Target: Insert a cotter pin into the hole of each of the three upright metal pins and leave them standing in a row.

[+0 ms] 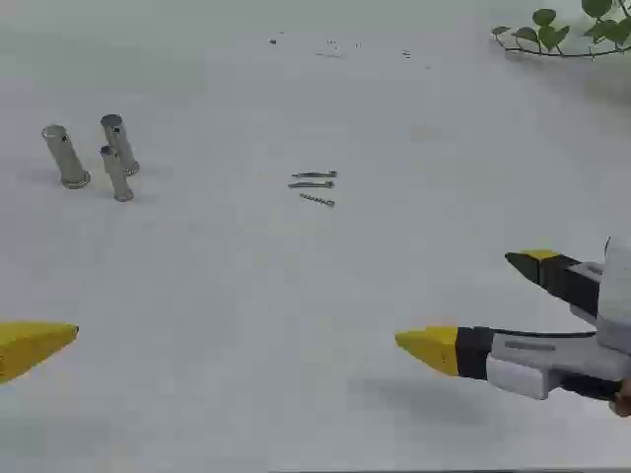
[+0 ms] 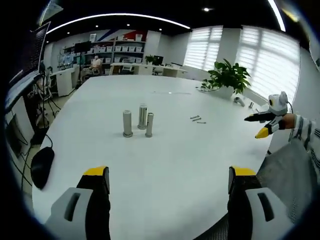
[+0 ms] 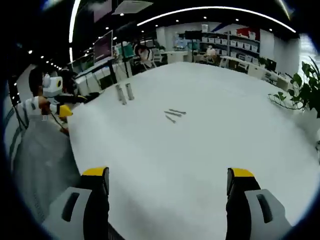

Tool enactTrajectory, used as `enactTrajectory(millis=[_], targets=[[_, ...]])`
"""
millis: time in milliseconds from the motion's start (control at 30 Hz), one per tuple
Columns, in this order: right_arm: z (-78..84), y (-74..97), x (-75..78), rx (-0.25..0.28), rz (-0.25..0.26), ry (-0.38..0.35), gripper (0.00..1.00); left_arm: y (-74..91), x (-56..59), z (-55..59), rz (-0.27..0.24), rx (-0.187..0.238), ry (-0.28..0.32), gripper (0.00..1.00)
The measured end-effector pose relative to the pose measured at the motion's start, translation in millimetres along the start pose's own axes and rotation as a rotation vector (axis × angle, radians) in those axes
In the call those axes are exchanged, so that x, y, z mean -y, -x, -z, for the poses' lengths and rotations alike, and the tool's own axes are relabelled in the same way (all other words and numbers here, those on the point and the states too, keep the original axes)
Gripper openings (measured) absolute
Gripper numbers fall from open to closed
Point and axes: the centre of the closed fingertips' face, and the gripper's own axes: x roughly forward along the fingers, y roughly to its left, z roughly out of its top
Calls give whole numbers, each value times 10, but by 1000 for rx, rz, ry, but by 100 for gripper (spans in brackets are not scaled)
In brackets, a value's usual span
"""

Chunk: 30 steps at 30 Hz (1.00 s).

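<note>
Three upright metal pins (image 1: 65, 156) (image 1: 118, 144) (image 1: 116, 173) stand close together at the left of the white table, each with a cross hole near its top. Three cotter pins (image 1: 314, 184) lie loose at the table's middle. My right gripper (image 1: 463, 301) hovers at the lower right, open, with nothing between its yellow tips. One yellow fingertip (image 1: 35, 345) of my left gripper enters at the lower left. The left gripper (image 2: 169, 175) is open and empty, well short of the metal pins (image 2: 143, 120). In the right gripper view the cotter pins (image 3: 174, 114) lie ahead of the open right gripper (image 3: 167, 175).
The white table (image 1: 296, 374) stretches wide around the parts. A potted plant (image 1: 567, 30) stands at the far right corner. A black mouse (image 2: 42, 165) lies near the table's left edge in the left gripper view. Desks and shelves fill the room behind.
</note>
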Motion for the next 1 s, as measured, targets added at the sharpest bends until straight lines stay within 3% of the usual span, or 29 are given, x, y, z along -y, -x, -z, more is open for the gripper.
enactTrajectory(millis=[267, 1000], targets=[[24, -2, 72, -14, 2, -23, 98, -15, 33, -28, 6, -7, -1, 99], [56, 29, 59, -4, -4, -47, 98, -37, 35, -81, -2, -2, -4, 99]])
